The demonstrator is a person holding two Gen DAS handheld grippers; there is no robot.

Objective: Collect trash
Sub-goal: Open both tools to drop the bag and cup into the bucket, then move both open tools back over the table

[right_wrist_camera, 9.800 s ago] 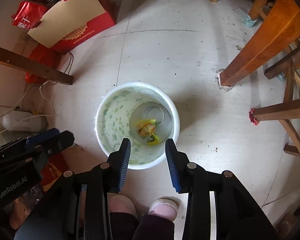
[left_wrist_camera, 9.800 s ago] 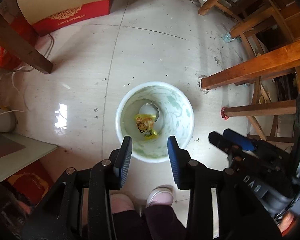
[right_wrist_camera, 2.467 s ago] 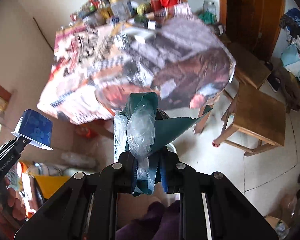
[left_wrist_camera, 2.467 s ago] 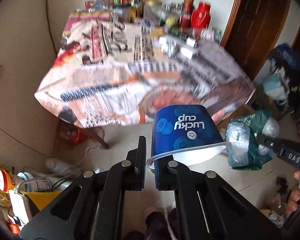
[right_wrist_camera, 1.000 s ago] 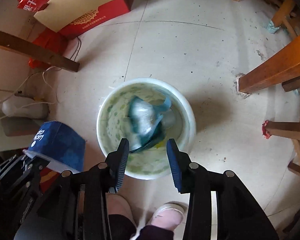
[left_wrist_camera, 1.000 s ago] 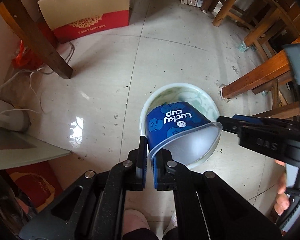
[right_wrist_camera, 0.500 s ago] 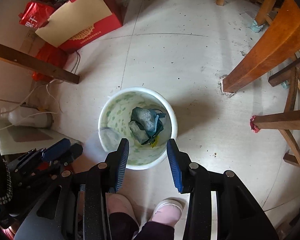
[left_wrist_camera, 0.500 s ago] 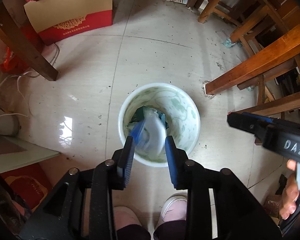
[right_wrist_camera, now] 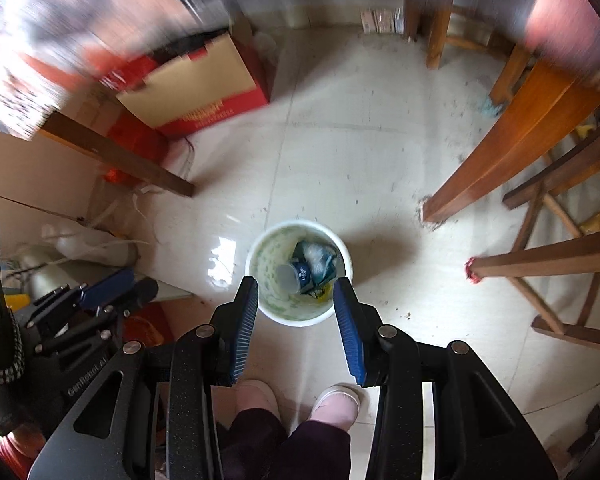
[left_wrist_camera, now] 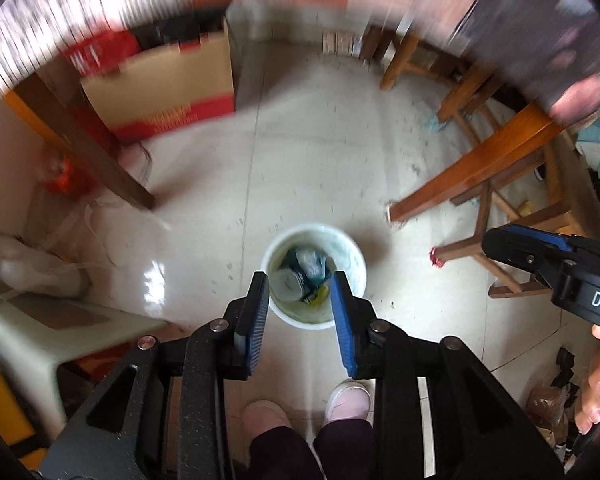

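A white bin with green marbling (left_wrist_camera: 352,256) (right_wrist_camera: 260,264) stands on the tiled floor below both grippers. Inside lie a blue paper cup (left_wrist_camera: 286,282) (right_wrist_camera: 296,274), a green-and-clear plastic bag (left_wrist_camera: 312,264) (right_wrist_camera: 318,258) and a yellow wrapper (left_wrist_camera: 316,294) (right_wrist_camera: 320,295). My left gripper (left_wrist_camera: 299,282) is open and empty, high above the bin. My right gripper (right_wrist_camera: 295,286) is open and empty too, also well above it. The right gripper shows at the right of the left wrist view (left_wrist_camera: 540,256), the left gripper at the left of the right wrist view (right_wrist_camera: 100,292).
A red and tan cardboard box (left_wrist_camera: 164,84) (right_wrist_camera: 204,84) stands at the back left by a dark table leg (left_wrist_camera: 96,152). Wooden stools and bench legs (left_wrist_camera: 480,176) (right_wrist_camera: 516,148) crowd the right. A pale low stool (left_wrist_camera: 40,328) sits at the left. My feet (left_wrist_camera: 300,408) are below.
Both grippers have risen away from the bin, which now looks smaller; the views blur at the top. The cup, dropped by the left gripper half a second ago, lies in the bin.
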